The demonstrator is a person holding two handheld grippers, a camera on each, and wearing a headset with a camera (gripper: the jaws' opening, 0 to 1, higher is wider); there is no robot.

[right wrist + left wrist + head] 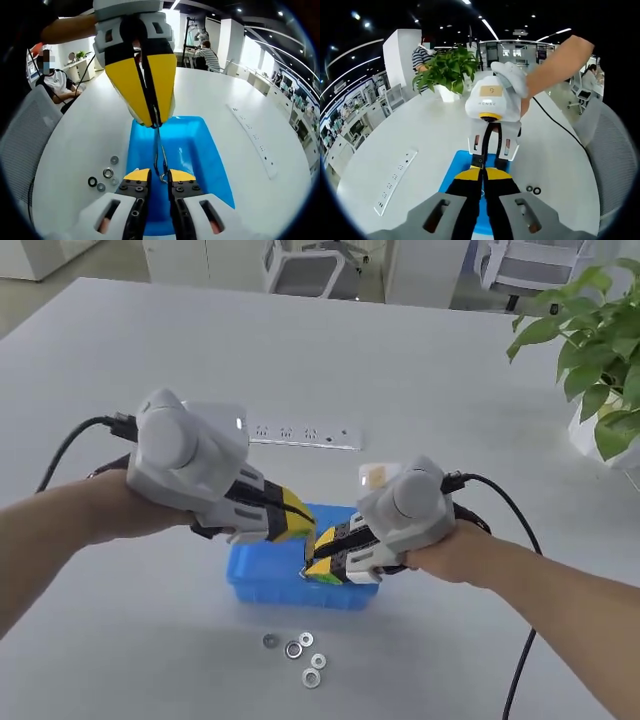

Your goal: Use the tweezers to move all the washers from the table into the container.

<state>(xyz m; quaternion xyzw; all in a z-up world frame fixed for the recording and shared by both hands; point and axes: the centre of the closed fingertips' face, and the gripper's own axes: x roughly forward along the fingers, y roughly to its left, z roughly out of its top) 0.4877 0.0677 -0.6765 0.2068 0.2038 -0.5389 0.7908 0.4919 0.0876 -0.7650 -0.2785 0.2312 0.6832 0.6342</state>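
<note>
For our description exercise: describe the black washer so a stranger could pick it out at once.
On the white table sits a blue plastic container, with a cluster of small washers beside it. The black ring-shaped washer lies farthest from the container; its neighbours are silvery.

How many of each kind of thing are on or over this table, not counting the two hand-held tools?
Loose washers: 5
Blue container: 1
Tweezers: 1 (what their tips hold is too small to tell)
Power strip: 1
Potted plant: 1
Total: 9
</note>
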